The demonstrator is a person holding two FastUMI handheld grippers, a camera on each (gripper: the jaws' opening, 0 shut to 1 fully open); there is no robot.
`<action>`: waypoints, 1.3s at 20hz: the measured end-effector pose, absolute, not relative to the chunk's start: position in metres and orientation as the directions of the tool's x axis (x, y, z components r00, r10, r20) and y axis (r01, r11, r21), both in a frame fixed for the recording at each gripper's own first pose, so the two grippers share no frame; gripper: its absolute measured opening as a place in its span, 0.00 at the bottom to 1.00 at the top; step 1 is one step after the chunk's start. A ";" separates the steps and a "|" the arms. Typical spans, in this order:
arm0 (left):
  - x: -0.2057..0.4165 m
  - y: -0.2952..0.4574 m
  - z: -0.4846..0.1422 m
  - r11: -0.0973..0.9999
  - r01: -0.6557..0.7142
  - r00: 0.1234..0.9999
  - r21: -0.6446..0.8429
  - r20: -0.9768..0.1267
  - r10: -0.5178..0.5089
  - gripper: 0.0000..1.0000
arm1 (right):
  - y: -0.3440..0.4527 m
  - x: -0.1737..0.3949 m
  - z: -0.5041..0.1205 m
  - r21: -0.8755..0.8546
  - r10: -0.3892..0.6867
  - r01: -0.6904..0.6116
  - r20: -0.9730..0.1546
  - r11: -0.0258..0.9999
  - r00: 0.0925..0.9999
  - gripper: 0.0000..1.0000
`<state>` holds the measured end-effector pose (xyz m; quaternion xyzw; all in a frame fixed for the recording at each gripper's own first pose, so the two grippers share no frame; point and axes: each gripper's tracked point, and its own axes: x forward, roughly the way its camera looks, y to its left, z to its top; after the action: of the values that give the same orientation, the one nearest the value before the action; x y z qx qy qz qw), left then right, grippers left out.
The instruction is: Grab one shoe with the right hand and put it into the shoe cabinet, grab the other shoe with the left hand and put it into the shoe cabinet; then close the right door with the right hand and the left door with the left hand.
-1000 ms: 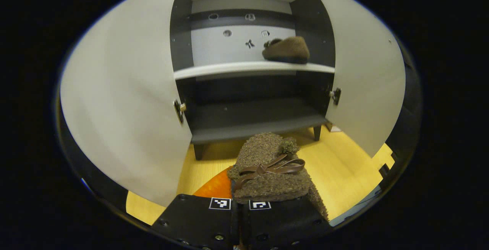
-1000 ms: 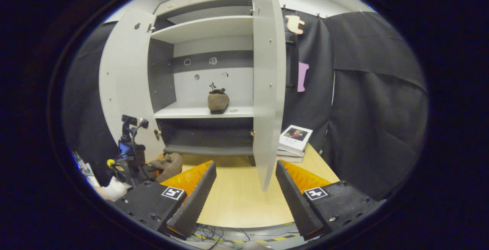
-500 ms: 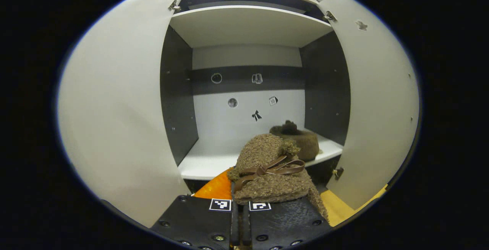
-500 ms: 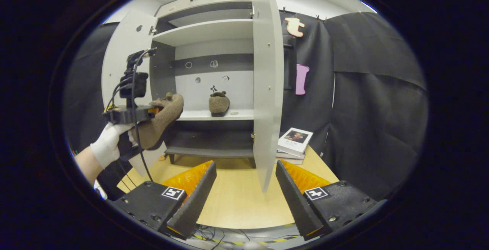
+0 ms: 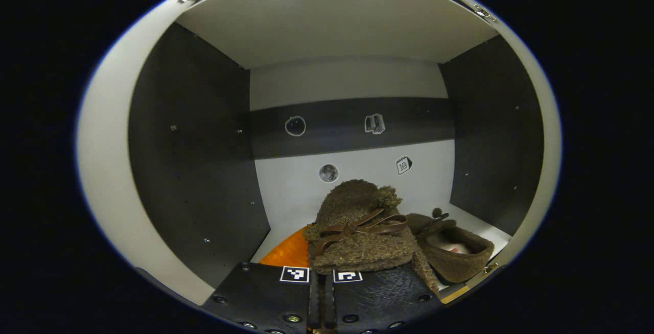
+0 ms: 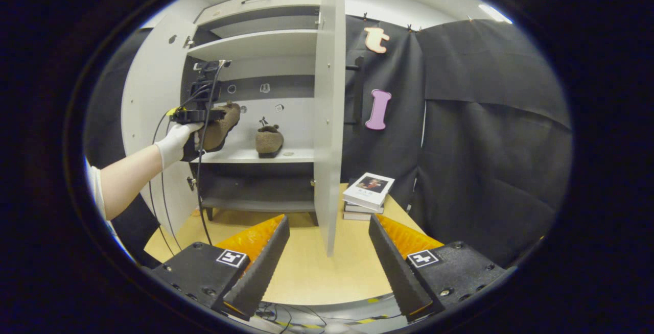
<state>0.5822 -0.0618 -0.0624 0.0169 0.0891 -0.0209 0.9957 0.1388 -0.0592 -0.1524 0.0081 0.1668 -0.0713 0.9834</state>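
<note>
The left gripper [image 5: 321, 267], clamped on the fuzzy brown shoe [image 5: 357, 232], rises from low in front of the shoe cabinet [image 6: 255, 38] and moves forward into it, so the cabinet's dark side walls now close in around its view. The held shoe now sits just left of the other shoe [image 5: 452, 252] lying on the white shelf [image 6: 255, 156]. In the right gripper view the gloved hand [image 6: 173, 140] climbs from below the cabinet's bottom board to shelf height, and the right gripper [image 6: 327, 257] turns slightly, shifting the cabinet leftward in its view.
</note>
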 end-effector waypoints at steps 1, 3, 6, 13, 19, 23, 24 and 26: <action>0.591 -0.064 -0.075 0.999 0.054 0.974 0.004 -0.222 -0.052 0.12 | -0.061 0.138 -0.152 -0.007 -0.145 0.151 -0.331 0.989 0.932 0.99; 0.611 -0.059 -0.098 0.999 0.045 0.953 -0.002 -0.300 -0.044 0.12 | -0.065 0.140 -0.152 -0.017 -0.162 0.166 -0.334 0.986 0.929 0.99; 0.623 -0.053 -0.137 0.999 0.032 0.899 0.030 -0.438 -0.015 0.12 | -0.066 0.139 -0.152 -0.004 -0.186 0.197 -0.343 0.980 0.921 0.99; 0.621 -0.053 -0.163 0.990 0.093 0.821 0.104 -0.571 -0.017 0.29 | -0.066 0.152 -0.154 0.040 -0.181 0.208 -0.354 0.977 0.918 0.99; 0.610 -0.053 -0.141 0.984 0.146 0.850 0.099 -0.522 -0.074 0.79 | -0.056 0.156 -0.159 0.037 -0.158 0.183 -0.356 0.982 0.921 0.99; 0.592 -0.039 -0.125 0.983 0.133 0.873 0.125 -0.485 -0.056 0.96 | -0.048 0.158 -0.156 0.047 -0.133 0.159 -0.349 0.986 0.928 0.99; 0.588 -0.037 -0.121 0.983 0.138 0.878 0.122 -0.475 -0.064 0.96 | -0.047 0.158 -0.155 0.044 -0.132 0.157 -0.344 0.987 0.930 0.99; 0.578 -0.038 -0.113 0.980 0.159 0.886 0.121 -0.455 -0.087 0.96 | -0.044 0.158 -0.154 0.042 -0.125 0.148 -0.339 0.988 0.932 0.99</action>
<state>0.5780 -0.0380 -0.1133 0.0778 0.2298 -0.0635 0.9680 0.1583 -0.0438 -0.1541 0.0336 0.1704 -0.0696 0.9823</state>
